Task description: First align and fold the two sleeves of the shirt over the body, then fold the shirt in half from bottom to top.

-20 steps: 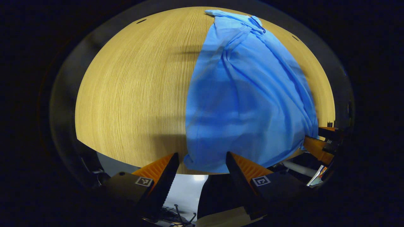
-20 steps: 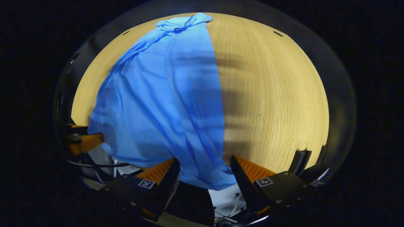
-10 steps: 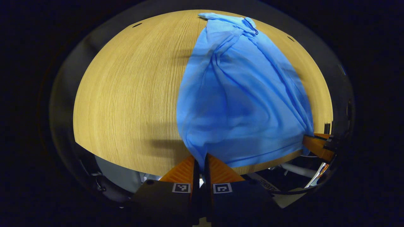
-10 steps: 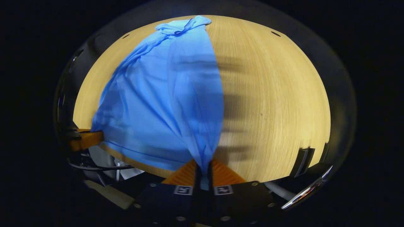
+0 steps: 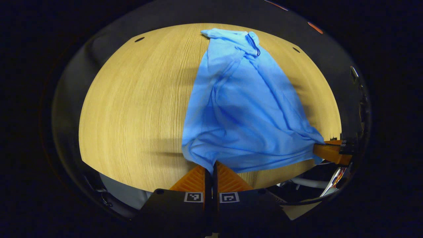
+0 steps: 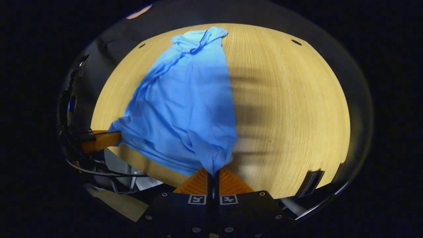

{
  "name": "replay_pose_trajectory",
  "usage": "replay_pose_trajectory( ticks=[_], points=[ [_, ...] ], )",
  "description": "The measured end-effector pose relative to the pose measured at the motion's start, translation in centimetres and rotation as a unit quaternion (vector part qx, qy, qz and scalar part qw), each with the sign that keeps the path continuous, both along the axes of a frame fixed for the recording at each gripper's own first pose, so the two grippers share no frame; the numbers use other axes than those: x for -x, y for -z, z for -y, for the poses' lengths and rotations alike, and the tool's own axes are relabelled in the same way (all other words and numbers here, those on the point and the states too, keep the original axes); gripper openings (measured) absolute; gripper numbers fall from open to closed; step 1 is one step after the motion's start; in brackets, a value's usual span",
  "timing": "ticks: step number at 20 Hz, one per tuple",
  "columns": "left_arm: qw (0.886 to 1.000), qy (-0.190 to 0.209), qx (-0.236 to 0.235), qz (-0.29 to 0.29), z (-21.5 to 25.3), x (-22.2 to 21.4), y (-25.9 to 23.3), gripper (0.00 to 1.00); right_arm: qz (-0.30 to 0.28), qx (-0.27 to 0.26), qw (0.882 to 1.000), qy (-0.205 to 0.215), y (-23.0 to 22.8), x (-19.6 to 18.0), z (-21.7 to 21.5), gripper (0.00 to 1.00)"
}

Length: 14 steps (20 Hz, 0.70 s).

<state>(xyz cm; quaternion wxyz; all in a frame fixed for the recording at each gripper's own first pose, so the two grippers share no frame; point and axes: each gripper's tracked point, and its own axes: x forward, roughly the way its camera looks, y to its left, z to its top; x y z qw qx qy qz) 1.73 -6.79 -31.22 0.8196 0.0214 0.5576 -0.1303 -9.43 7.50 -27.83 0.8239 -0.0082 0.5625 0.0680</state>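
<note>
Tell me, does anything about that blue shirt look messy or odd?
Yes. The blue shirt lies rumpled on the wooden table, bunched at its far collar end. The left gripper and right gripper each pinch a near corner, drawing the hem into creases.

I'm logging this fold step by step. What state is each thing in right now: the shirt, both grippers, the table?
shirt: sleeves folded in, bottom hem lifted, collar end flat on table.
left gripper: shut on shirt's bottom corner.
right gripper: shut on shirt's other bottom corner.
table: bare wood beside the shirt.

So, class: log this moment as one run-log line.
left gripper: shut on shirt hem | right gripper: shut on hem | table: shirt lying, hem raised
</note>
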Motion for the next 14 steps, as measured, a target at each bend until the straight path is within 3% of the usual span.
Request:
replay_pose_trajectory(
  ticks=[7, 14],
  points=[
    [0.998, -0.018, 0.015, 0.053, 1.5, -5.3, -6.6, 0.04, 0.075, -0.017, 0.997, -0.011, -6.5, -7.6, 0.3, 0.0],
    [0.996, -0.04, 0.023, 0.082, 2.4, -11.4, -9.9, 0.04, 0.125, -0.036, 0.992, -0.002, -10.7, -14.9, 0.5, 0.0]
  ],
)
